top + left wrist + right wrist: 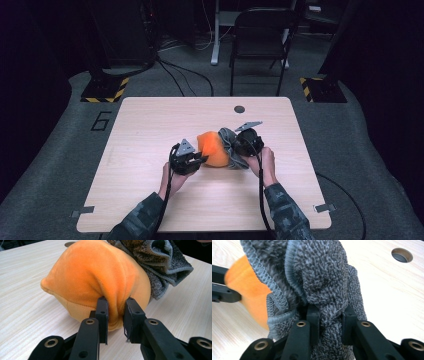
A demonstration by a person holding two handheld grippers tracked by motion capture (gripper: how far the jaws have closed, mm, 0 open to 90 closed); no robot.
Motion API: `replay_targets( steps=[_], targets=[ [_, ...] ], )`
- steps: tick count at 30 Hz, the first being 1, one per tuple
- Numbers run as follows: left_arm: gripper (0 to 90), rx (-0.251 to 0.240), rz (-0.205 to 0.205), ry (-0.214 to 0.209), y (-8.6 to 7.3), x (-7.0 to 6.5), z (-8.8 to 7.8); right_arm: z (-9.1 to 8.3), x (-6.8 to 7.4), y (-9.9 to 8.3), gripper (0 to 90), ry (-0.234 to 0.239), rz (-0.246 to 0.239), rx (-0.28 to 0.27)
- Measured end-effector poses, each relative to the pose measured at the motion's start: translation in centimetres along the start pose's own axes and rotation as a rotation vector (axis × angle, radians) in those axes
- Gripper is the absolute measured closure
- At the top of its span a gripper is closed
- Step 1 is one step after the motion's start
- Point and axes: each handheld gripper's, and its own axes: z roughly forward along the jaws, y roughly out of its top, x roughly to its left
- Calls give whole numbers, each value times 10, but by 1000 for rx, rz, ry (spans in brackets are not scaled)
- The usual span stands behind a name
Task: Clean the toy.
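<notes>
Pinching a fold of the orange plush, the left gripper held it near the table hole — the right gripper clamped the grey cloth against its side, wiping seemingly underway, unfinished

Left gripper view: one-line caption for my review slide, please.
Left gripper pinches a fold of the orange plush on the wooden table, grey towel bunched behind it.

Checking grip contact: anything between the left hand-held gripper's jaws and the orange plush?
Nothing: in the left gripper view the left hand-held gripper pinches a fold of the orange plush directly.
</notes>
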Motion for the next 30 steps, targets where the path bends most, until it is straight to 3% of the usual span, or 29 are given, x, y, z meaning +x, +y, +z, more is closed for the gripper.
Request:
replay_targets(
  steps=[11, 21, 26, 30],
  targets=[
    [751, 2, -1, -3, 0, 1, 0, 13, -17, -11, 742, -21, 39, 48],
    [751, 8, 1, -7, 0, 2, -1, 41, -28, -29, 740, -37, 83, 167],
    [750, -1, 2, -2, 0, 3, -1, 31, -30, -24, 745, -49, 81, 154],
    [749, -4, 1, -1, 0, 2, -1, 3, -29, -11, 745, -45, 77, 48]
  ],
)
